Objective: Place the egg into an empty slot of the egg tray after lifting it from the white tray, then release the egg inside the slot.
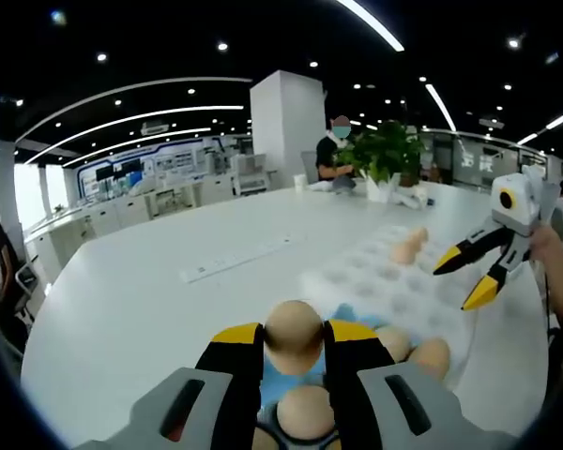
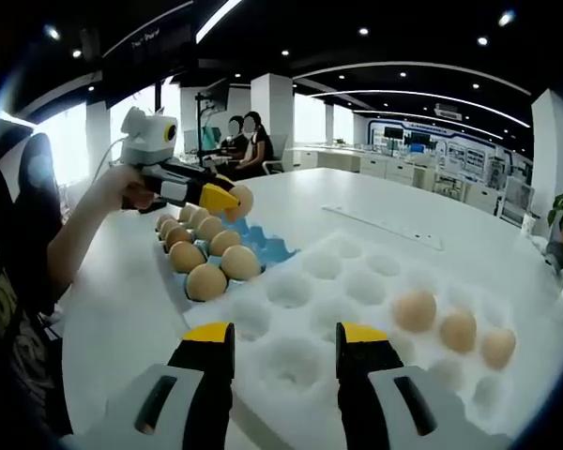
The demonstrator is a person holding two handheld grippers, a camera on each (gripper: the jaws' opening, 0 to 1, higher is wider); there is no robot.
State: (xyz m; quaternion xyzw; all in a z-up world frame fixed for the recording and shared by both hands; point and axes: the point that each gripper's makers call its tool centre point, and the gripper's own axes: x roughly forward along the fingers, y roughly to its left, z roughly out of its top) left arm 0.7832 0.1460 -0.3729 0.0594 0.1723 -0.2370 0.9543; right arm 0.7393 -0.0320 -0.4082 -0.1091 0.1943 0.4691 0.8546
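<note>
A large white tabletop (image 2: 507, 234) in a bright open office carries two egg trays side by side. In the right gripper view, the white egg tray (image 2: 357, 300) sits near the camera with three brown eggs in its right-hand slots (image 2: 458, 330) and many slots bare. Just left of it lies a blue egg tray (image 2: 267, 246) holding about eight brown eggs (image 2: 206, 281); the far ones overlap, so the count is uncertain. The left gripper (image 2: 233, 200), held in a person's hand (image 2: 122, 186), hangs above the blue tray's far end with its yellow-tipped jaws clenched around one egg (image 1: 293, 336), lifted clear. The right gripper (image 2: 284, 339) hovers over the white tray, jaws spread apart with nothing between them. Two people sit at the far end.
</note>
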